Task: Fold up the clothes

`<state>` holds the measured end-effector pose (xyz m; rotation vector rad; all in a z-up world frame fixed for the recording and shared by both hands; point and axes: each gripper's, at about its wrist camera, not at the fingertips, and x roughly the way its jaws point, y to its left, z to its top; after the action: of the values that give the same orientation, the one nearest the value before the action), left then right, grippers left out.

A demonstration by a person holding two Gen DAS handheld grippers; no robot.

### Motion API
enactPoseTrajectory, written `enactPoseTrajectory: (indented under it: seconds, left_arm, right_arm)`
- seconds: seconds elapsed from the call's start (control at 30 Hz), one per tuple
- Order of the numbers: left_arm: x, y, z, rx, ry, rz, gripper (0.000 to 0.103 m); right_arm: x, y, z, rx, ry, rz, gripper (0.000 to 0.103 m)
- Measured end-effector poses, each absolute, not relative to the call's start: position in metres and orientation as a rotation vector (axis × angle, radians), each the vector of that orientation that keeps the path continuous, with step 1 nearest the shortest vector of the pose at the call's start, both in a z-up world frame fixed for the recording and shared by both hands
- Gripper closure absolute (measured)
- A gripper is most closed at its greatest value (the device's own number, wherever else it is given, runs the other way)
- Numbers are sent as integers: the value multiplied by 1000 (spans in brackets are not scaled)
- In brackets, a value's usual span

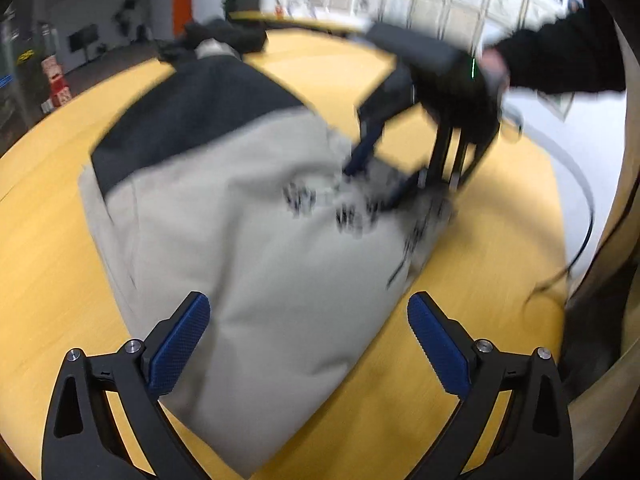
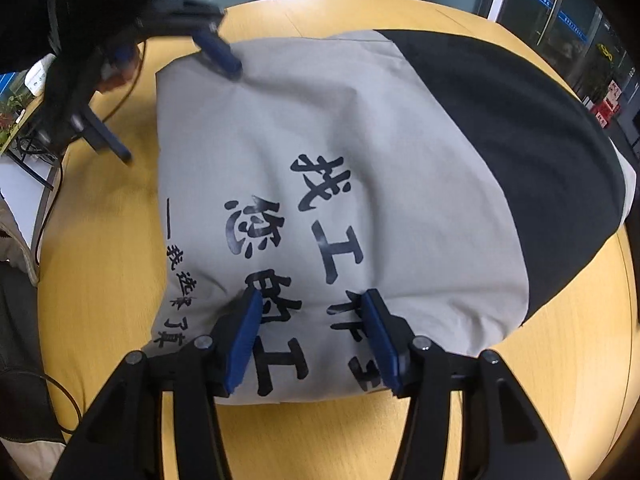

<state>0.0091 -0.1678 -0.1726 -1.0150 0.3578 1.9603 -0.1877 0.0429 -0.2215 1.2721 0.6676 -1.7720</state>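
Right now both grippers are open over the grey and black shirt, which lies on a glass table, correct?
Not quite: the table is yellow wood, as the right wrist view shows. The rest holds: left gripper and right gripper are open over the shirt.

I see one garment (image 2: 360,168) lying folded on the round wooden table (image 2: 100,288): light grey body, black upper panel, black Chinese characters printed on top, fabric puffy and slightly wrinkled.

The grey garment (image 2: 360,128) bears black Chinese characters including 找工作.
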Motion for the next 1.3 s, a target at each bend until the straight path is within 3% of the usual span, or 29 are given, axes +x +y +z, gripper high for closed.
enactPoseTrajectory:
  seconds: [0.1,0.2,0.27,0.5,0.73,0.83,0.9,1.0,1.17,1.27,1.3]
  left_arm:
    - [-3,-166,-206,-1143,363,1968,4]
    - [16,-159,-228,-1108,433,1977,3]
    - [21,-160,-232,-1102,411,1986,3]
    - [26,-163,-235,-1097,383,1971,3]
    - [29,-168,-232,-1121,336,1964,2]
    - [26,-182,-210,-1159,199,2009,2]
    - [21,-204,-190,-1156,62,2077,2]
    - [9,-249,-189,-1256,-150,2185,0]
    - [-23,-267,-236,-1559,-365,2091,0]
    - [-21,-270,-246,-1581,-426,2050,0]
    - [-19,-270,-245,-1559,-435,2052,0]
  right_arm:
    - [-182,51,-215,1258,663,-1798,48]
    - [-173,68,-185,1210,561,-1844,59]
    - [-165,81,-169,1190,504,-1842,59]
    - [-158,98,-202,1262,641,-1725,61]
    - [-151,131,-202,1220,608,-1773,61]
    - [-157,146,-186,1291,497,-1807,61]
    - [-169,174,-163,1297,306,-1891,58]
    - [-192,228,-132,1295,-42,-2026,33]
    - [-233,297,-169,1491,-346,-2080,32]
    - [-250,323,-177,1523,-455,-2034,31]
    - [-255,329,-179,1522,-479,-2030,26]
